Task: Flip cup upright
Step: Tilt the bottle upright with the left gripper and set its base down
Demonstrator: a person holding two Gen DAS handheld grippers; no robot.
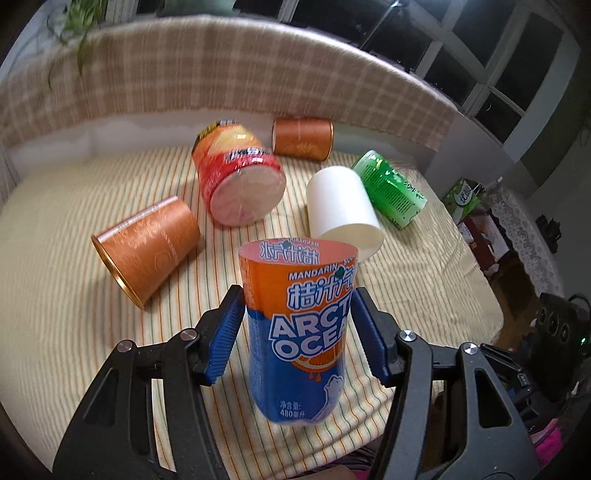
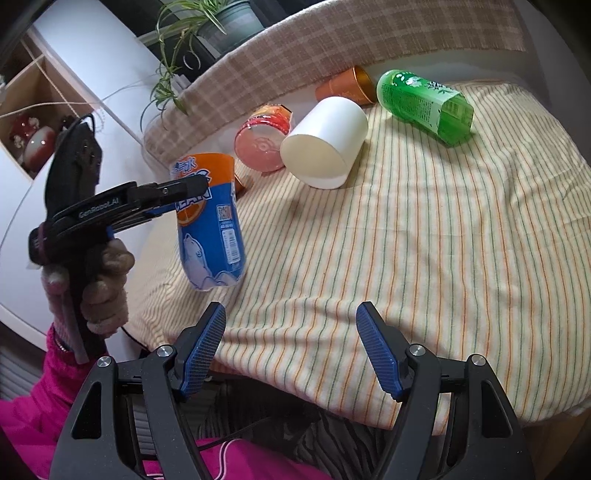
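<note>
My left gripper (image 1: 297, 332) is shut on an orange-and-blue Arctic Ocean cup (image 1: 301, 328) and holds it nearly upright, open end up, above the striped cloth. The right wrist view shows the same cup (image 2: 210, 229) lifted at the table's left side, tilted slightly, with the left gripper's fingers (image 2: 173, 192) clamped on it. My right gripper (image 2: 291, 332) is open and empty over the near edge of the cloth.
Lying on the striped tablecloth (image 2: 424, 258): a white cup (image 2: 325, 144), a green cup (image 2: 424, 103), a red cup (image 2: 264, 138), two copper-orange cups (image 1: 147, 243) (image 1: 303, 138). A plaid-covered ledge (image 1: 221, 74) runs behind. A potted plant (image 2: 207, 22) stands at the back left.
</note>
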